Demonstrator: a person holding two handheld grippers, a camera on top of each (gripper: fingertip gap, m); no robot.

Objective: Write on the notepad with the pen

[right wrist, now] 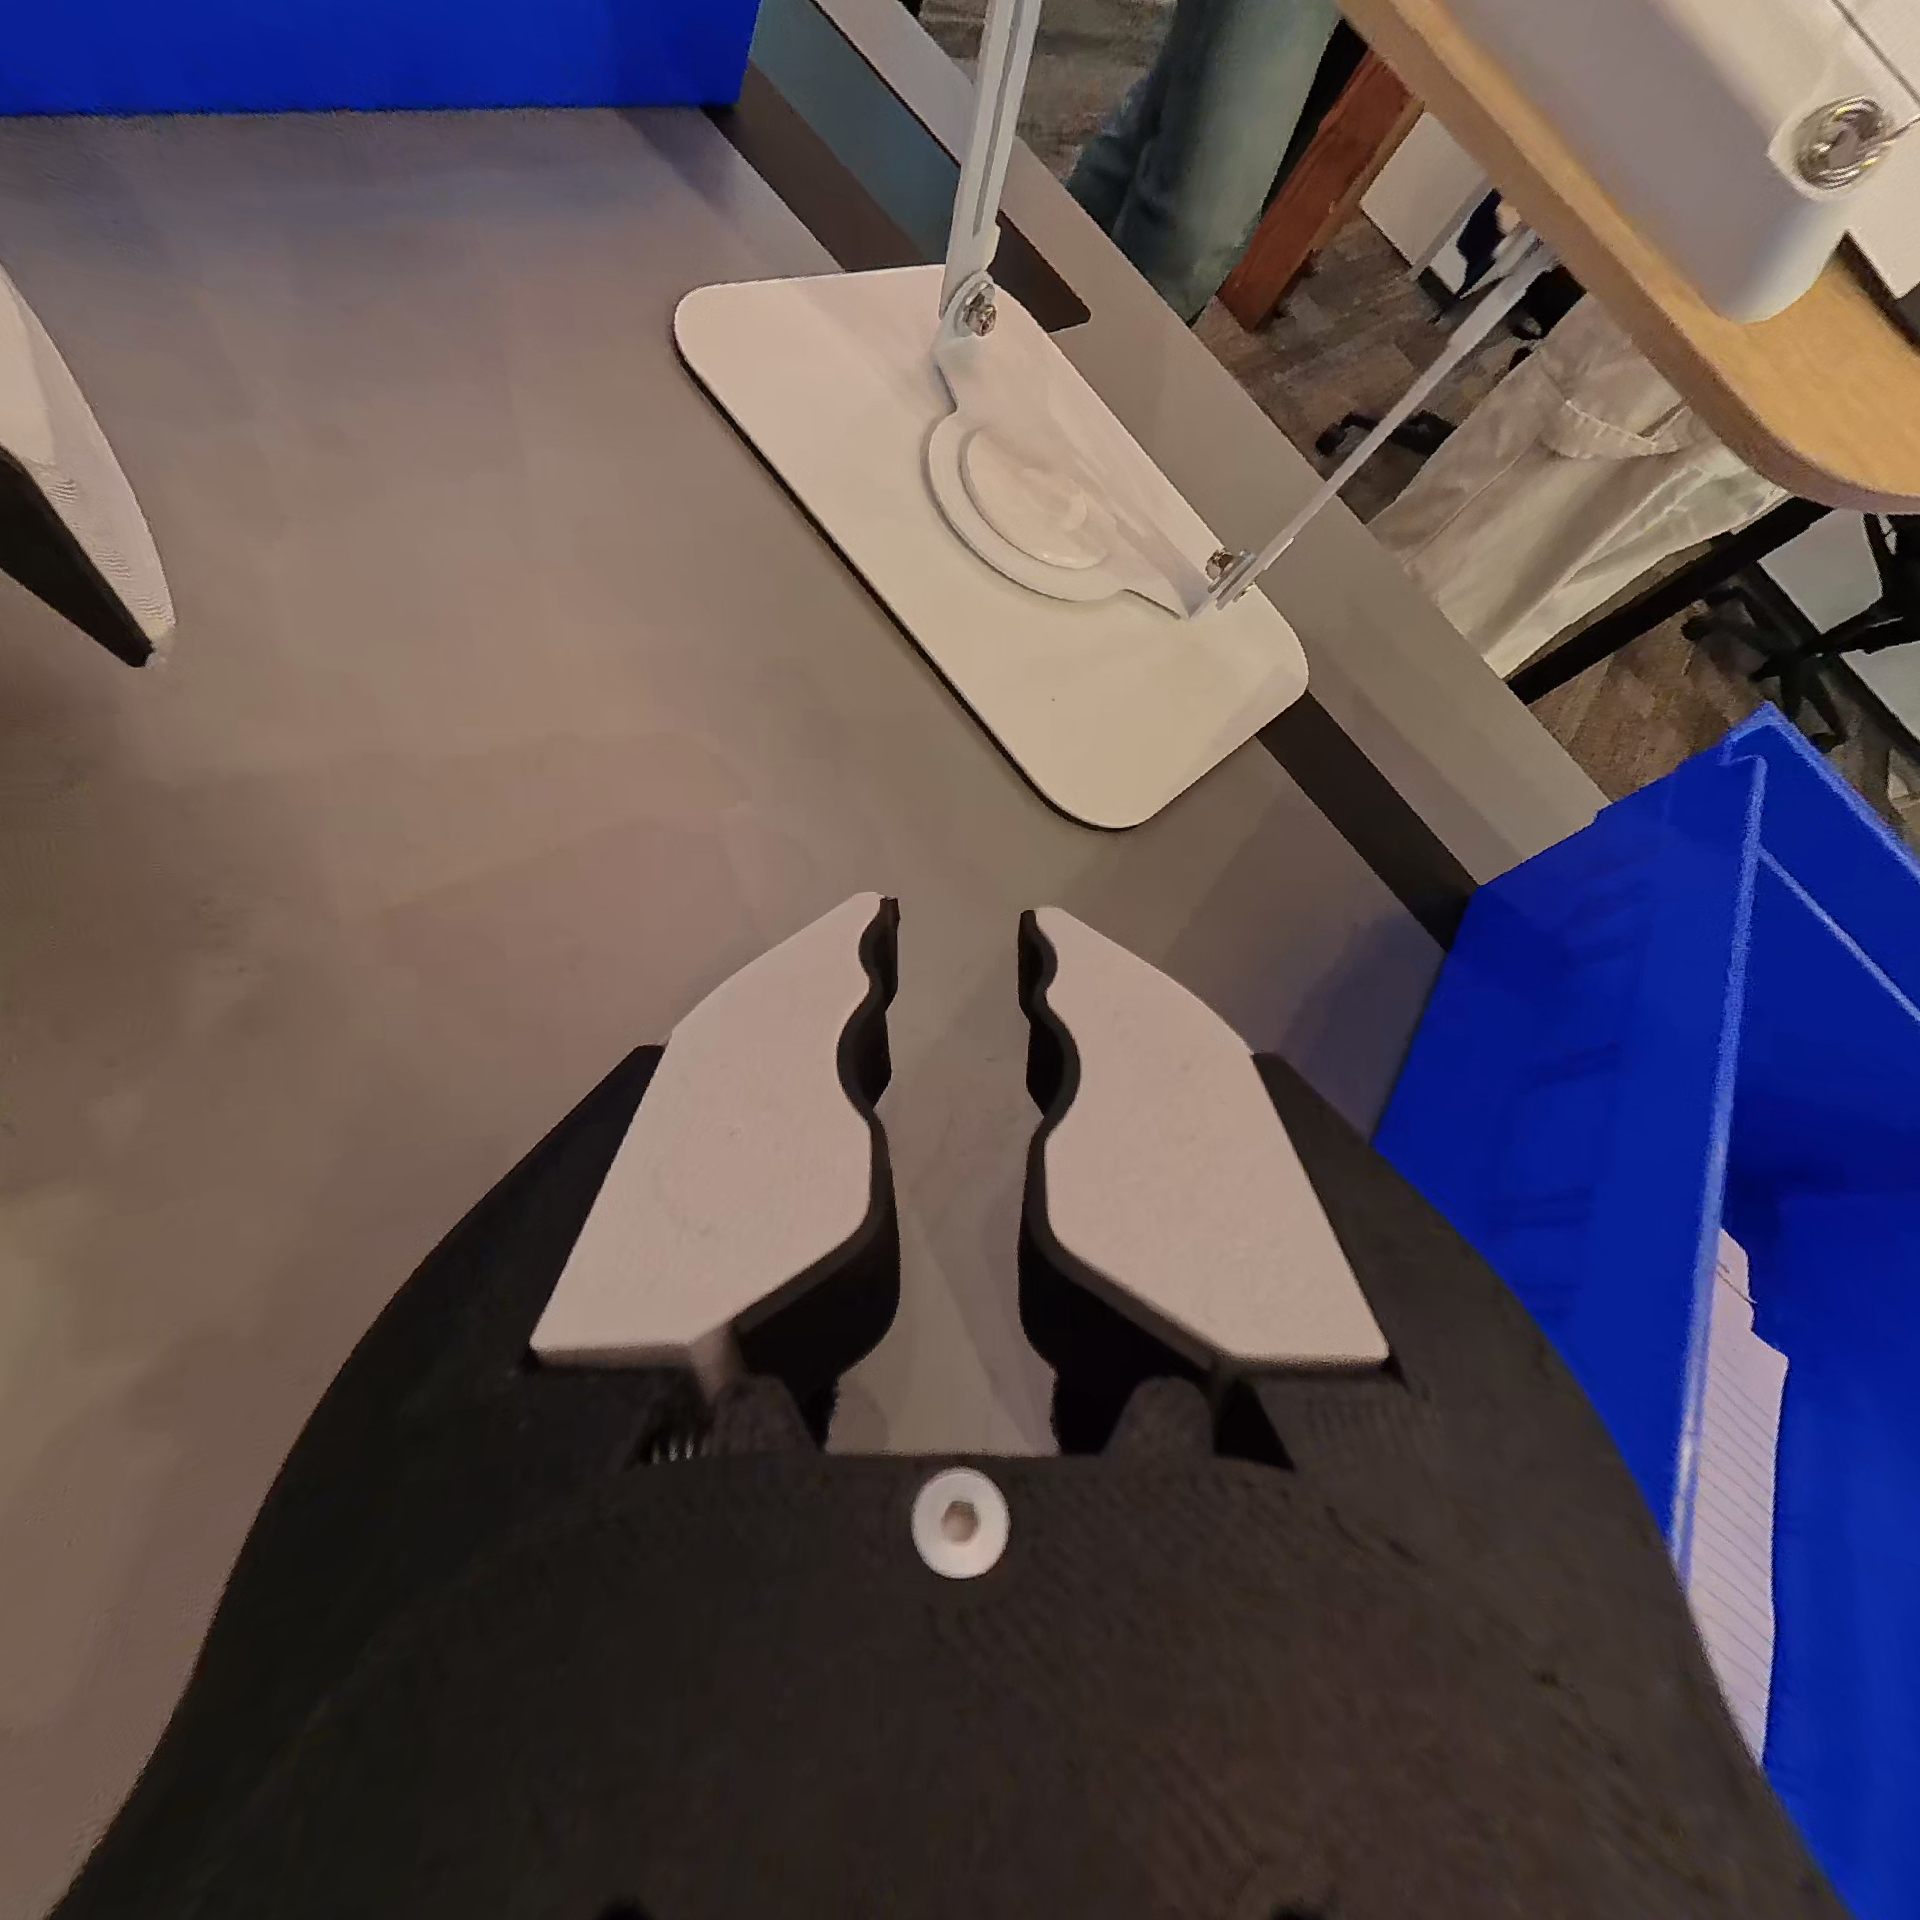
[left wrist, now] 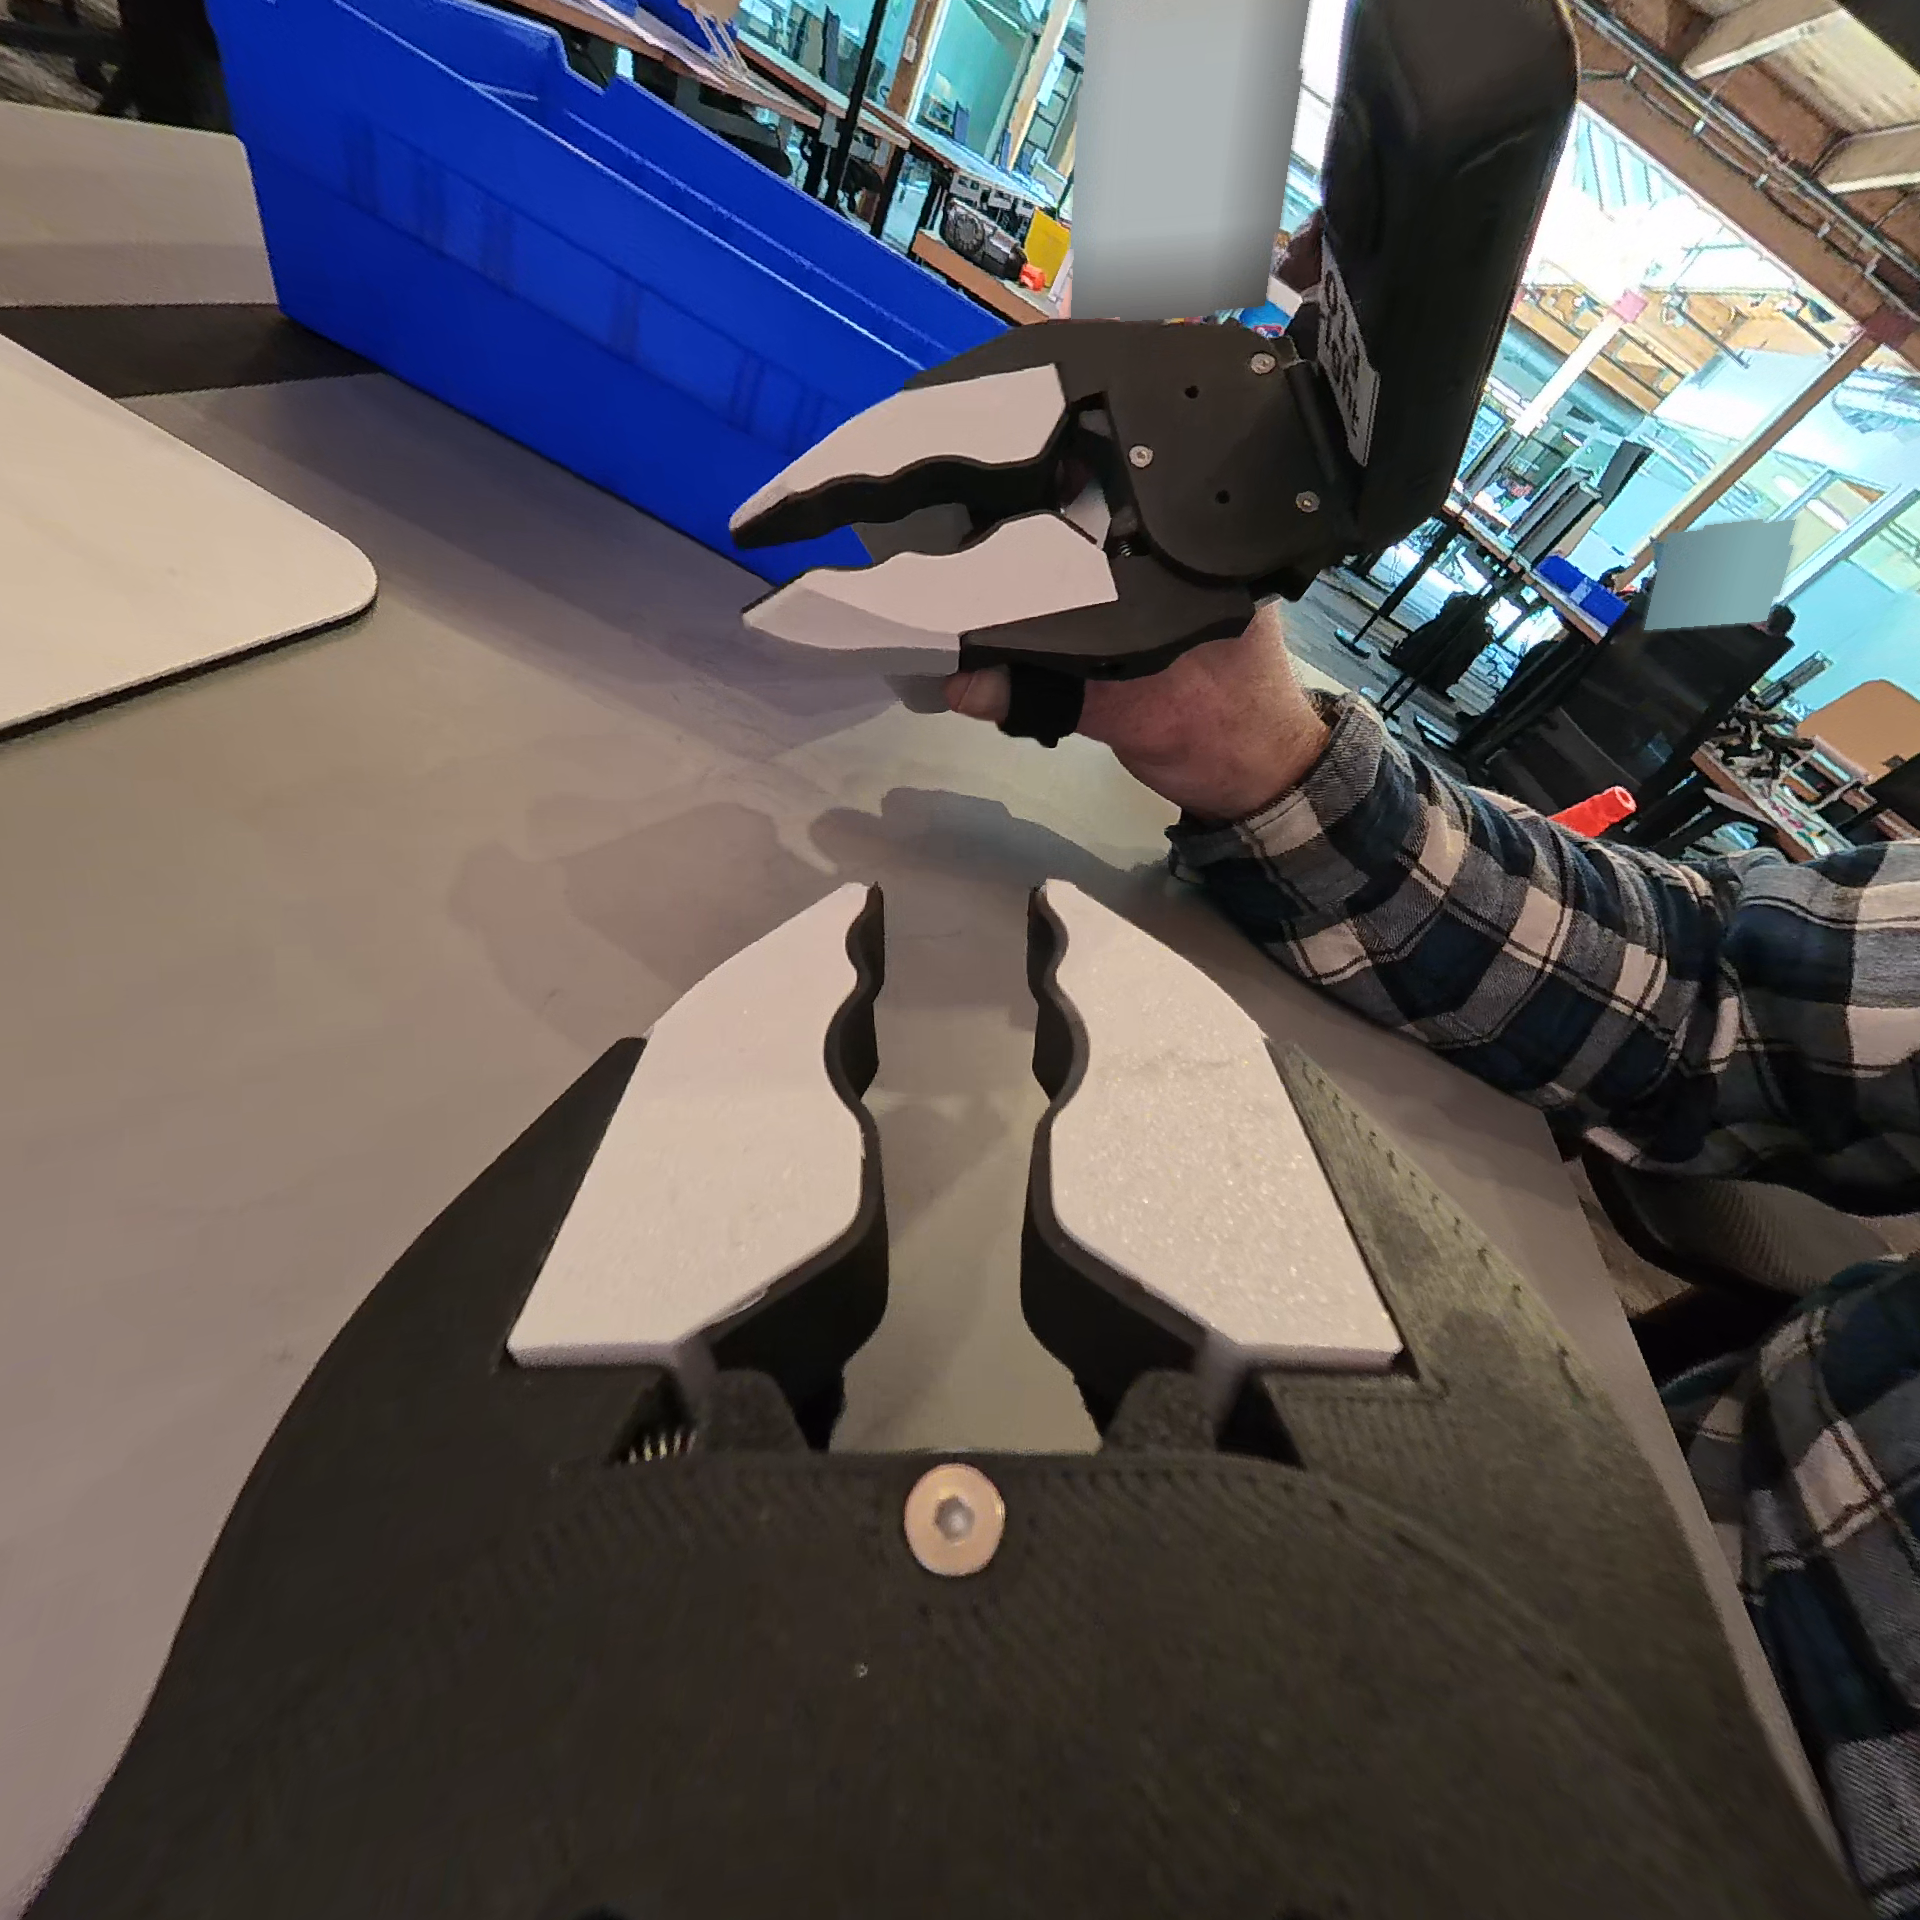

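No pen shows in either view. A white lined pad (right wrist: pixel 1740 1455), likely the notepad, lies inside a blue bin (right wrist: pixel 1621 1091) at the right of the right wrist view, mostly hidden by the bin wall. My right gripper (right wrist: pixel 956 914) is open and empty above the grey table, just left of that bin. It also shows in the left wrist view (left wrist: pixel 750 571), held up by a hand in a plaid sleeve, its jaws slightly apart. My left gripper (left wrist: pixel 958 899) is open and empty low over the table; one of its fingers (right wrist: pixel 83 499) shows at the left edge of the right wrist view.
A white lamp base (right wrist: pixel 987 540) with thin metal arms stands near the table's far edge; it also shows in the left wrist view (left wrist: pixel 156 540). A second blue bin (left wrist: pixel 582 312) stands behind the right gripper. The plaid sleeve (left wrist: pixel 1507 956) rests on the table's right edge. The grippers' ends are close to 12 cm from one another.
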